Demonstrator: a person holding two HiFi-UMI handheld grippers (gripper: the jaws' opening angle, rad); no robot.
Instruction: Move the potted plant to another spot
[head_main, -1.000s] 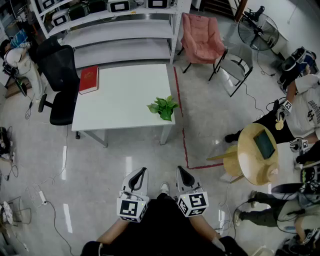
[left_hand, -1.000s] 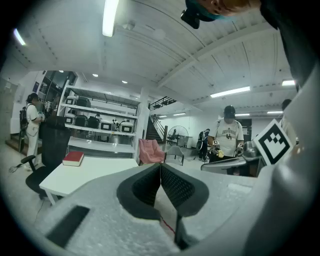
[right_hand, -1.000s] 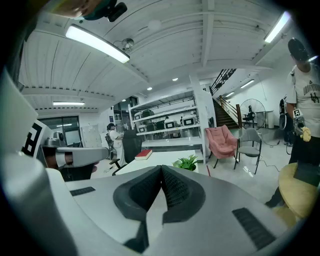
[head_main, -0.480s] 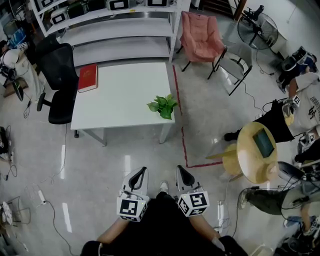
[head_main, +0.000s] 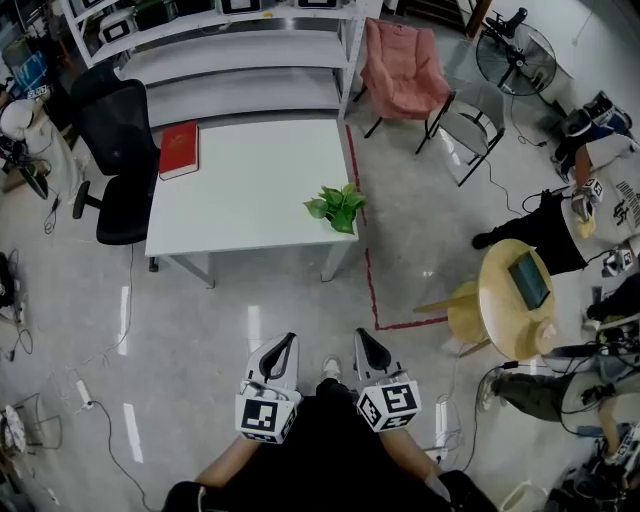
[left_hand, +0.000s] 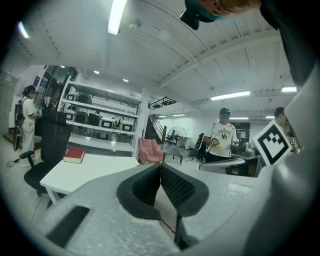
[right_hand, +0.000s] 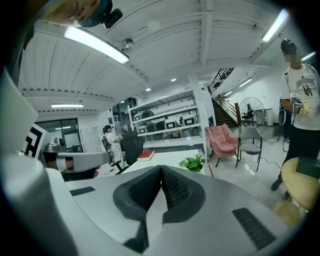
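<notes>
A small green potted plant (head_main: 338, 207) stands near the front right corner of the white table (head_main: 240, 190); the right gripper view also catches the plant (right_hand: 193, 162) far ahead. My left gripper (head_main: 282, 348) and right gripper (head_main: 362, 343) are held close to my body over the floor, well short of the table. Both are shut with nothing between their jaws. In the left gripper view the left gripper (left_hand: 160, 166) points toward the table (left_hand: 90, 168); the plant is hidden there.
A red book (head_main: 179, 149) lies at the table's back left. A black office chair (head_main: 117, 145) stands left of the table, shelving (head_main: 240, 60) behind it, a pink chair (head_main: 403, 70) and a grey chair (head_main: 470, 125) to the right. A round wooden table (head_main: 520, 300) and people are at the far right.
The view has shifted slightly, so the table and plant sit a little further right and lower in the frame. Both grippers stay shut in the same place near my body.
</notes>
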